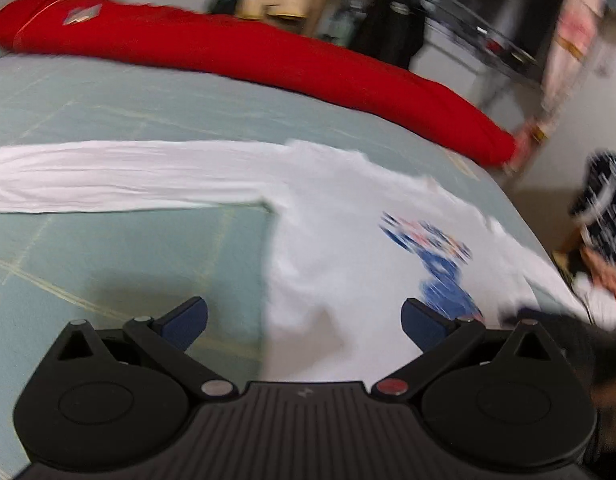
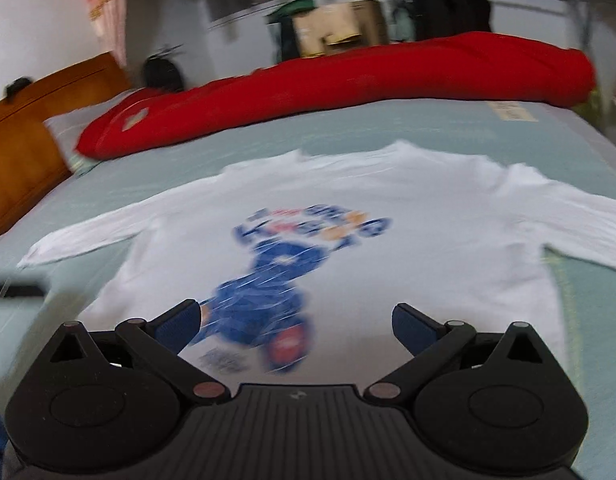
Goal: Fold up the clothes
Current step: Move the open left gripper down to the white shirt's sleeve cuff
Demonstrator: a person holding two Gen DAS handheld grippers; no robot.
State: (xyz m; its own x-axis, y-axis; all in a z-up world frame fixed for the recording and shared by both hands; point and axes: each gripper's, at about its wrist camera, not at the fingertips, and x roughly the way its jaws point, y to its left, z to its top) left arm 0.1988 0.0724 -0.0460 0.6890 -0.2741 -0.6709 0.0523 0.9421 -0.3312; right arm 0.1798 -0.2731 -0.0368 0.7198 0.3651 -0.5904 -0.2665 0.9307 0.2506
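White long-sleeved shirt [image 2: 388,208] lies flat, front up, on a pale green bed cover [image 2: 428,128]. Both sleeves spread out sideways. Blue printed figure [image 2: 268,292] with blurred lettering above it sits mid-chest; letters unreadable.

Right gripper [image 2: 294,322]: jaws spread wide, nothing between them, hovering over the shirt's lower edge, roughly in line with the print.

Left gripper [image 1: 304,322]: jaws also wide apart, empty. It hangs over the side edge of the shirt body, one finger over bare bed cover [image 1: 108,260], the other over white cloth. One sleeve [image 1: 120,176] runs straight out across the cover beyond it.

Red quilt [image 2: 348,84] lies rolled along the far side of the bed, apart from the shirt. Wooden headboard [image 2: 24,148] at one end. Cardboard box [image 2: 340,28] behind the bed. Both views motion-blurred.
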